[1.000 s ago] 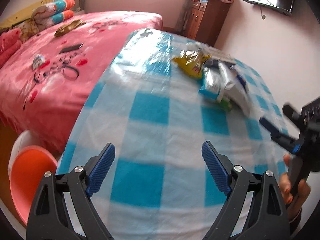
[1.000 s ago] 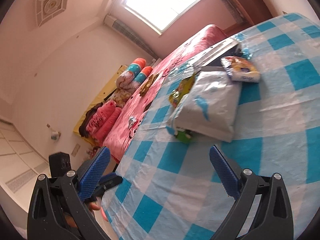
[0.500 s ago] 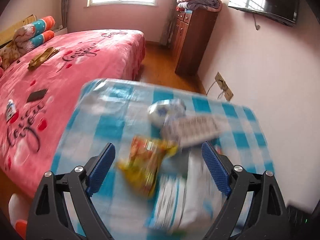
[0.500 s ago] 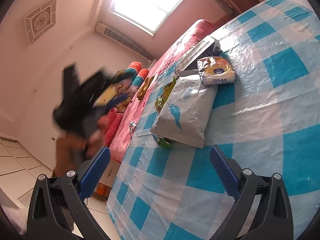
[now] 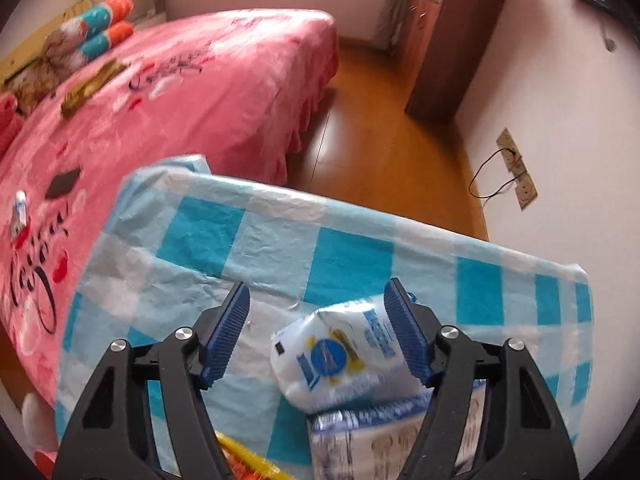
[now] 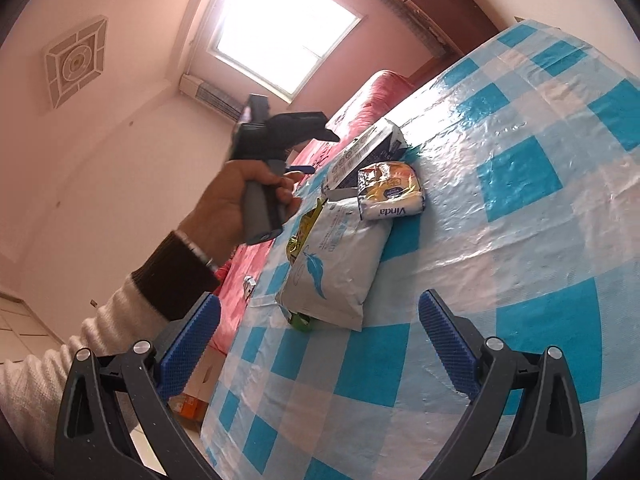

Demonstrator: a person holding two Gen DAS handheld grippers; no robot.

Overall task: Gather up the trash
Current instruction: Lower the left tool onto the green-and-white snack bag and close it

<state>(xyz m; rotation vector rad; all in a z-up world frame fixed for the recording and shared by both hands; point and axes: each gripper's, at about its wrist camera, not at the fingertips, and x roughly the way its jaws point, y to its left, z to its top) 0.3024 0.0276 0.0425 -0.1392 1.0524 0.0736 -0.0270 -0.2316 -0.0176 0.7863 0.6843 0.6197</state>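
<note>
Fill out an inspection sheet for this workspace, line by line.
Surface: table under a blue-and-white checked cover, crinkled.
Job's things: tissue pack, white mailer bag, carton, yellow wrapper, clustered together.
Clutter: nothing seen elsewhere on the table.
Grippers: left gripper has just been closing, tissue pack between its fingers, left pad clear of it; right gripper open, empty.
Cables: black cord at the wall sockets.
Surroundings: pink bed, wooden cabinet, wood floor.
</note>
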